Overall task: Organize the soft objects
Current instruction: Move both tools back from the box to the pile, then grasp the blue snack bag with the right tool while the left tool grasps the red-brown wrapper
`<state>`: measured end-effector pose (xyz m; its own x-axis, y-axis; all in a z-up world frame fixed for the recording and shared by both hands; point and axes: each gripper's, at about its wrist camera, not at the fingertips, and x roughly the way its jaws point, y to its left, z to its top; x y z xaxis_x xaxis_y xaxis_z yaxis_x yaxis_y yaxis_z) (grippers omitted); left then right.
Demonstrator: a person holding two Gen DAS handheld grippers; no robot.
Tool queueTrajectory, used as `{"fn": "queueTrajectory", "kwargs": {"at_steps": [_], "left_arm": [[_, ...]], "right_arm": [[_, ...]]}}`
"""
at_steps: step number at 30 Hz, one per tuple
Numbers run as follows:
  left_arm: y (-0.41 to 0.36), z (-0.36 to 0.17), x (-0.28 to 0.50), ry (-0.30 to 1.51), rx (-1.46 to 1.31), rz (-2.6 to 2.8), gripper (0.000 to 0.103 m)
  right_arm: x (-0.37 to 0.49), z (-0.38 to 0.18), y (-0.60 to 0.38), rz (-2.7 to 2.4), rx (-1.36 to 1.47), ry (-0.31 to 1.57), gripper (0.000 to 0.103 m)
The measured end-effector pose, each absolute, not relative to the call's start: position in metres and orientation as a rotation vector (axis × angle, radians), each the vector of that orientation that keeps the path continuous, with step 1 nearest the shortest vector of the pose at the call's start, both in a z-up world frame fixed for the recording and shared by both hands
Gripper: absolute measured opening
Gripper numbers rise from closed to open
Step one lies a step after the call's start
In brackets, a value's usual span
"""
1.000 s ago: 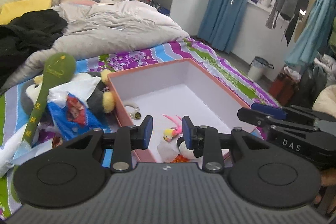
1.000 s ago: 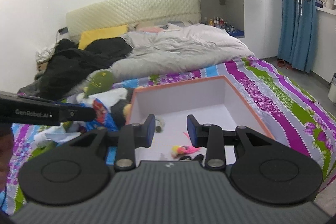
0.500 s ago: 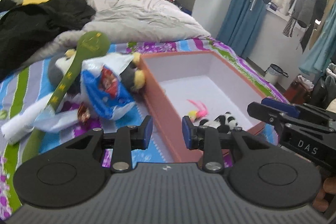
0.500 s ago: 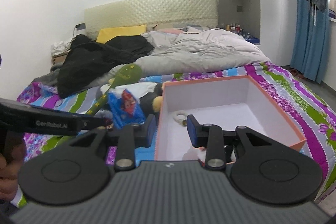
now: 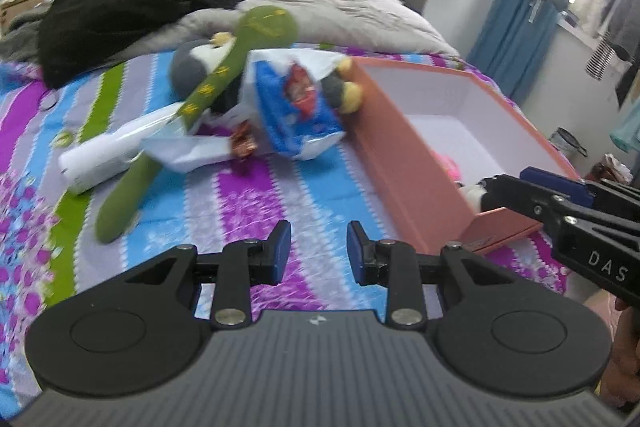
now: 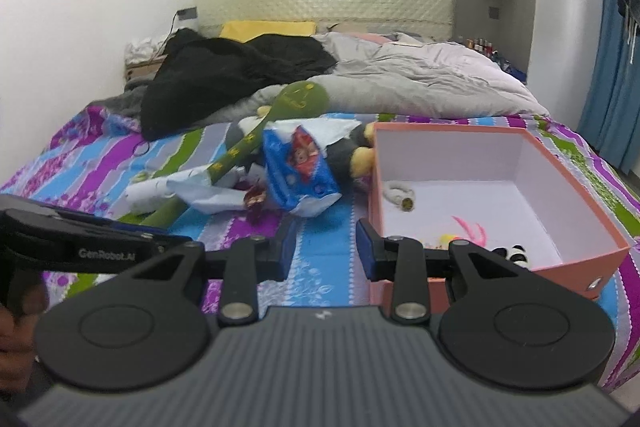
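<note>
While a few small toys, a pink-feathered one [image 6: 466, 229] and a black-and-white plush [image 6: 510, 253] among them, are already seen inside the orange box [image 6: 576, 163], most of the work is judged unfinished: a heap of soft things is left just beside the box's left wall. That heap is made up of a grey plush with yellow feet [image 5: 340, 87], a long green plush [image 5: 224, 79] laid across it, and a blue-and-white bag [image 5: 296, 123]. Both the left gripper [image 5: 316, 251] and the right gripper [image 6: 324, 251] are held partly open and empty, near the box.
</note>
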<state>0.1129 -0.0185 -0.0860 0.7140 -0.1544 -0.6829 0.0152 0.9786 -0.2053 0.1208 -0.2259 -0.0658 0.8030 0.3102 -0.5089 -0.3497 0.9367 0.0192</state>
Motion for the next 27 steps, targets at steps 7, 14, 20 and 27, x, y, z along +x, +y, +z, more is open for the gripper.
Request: {"fn": "queueTrajectory", "kwargs": {"at_steps": [7, 14, 20, 27], "left_arm": [[0.016, -0.109, 0.111, 0.797, -0.254, -0.031, 0.035], [0.032, -0.14, 0.142, 0.827, -0.307, -0.022, 0.036], [0.041, -0.169, 0.184, 0.842, -0.348, -0.023, 0.044], [0.053, -0.195, 0.237, 0.861, -0.383, -0.031, 0.044]], "right_arm": [[0.13, -0.083, -0.201, 0.385, -0.118, 0.581, 0.036], [0.157, -0.102, -0.169, 0.411, -0.201, 0.58, 0.037], [0.19, -0.117, -0.145, 0.429, -0.257, 0.555, 0.049], [0.229, -0.143, -0.126, 0.427, -0.333, 0.542, 0.049]]}}
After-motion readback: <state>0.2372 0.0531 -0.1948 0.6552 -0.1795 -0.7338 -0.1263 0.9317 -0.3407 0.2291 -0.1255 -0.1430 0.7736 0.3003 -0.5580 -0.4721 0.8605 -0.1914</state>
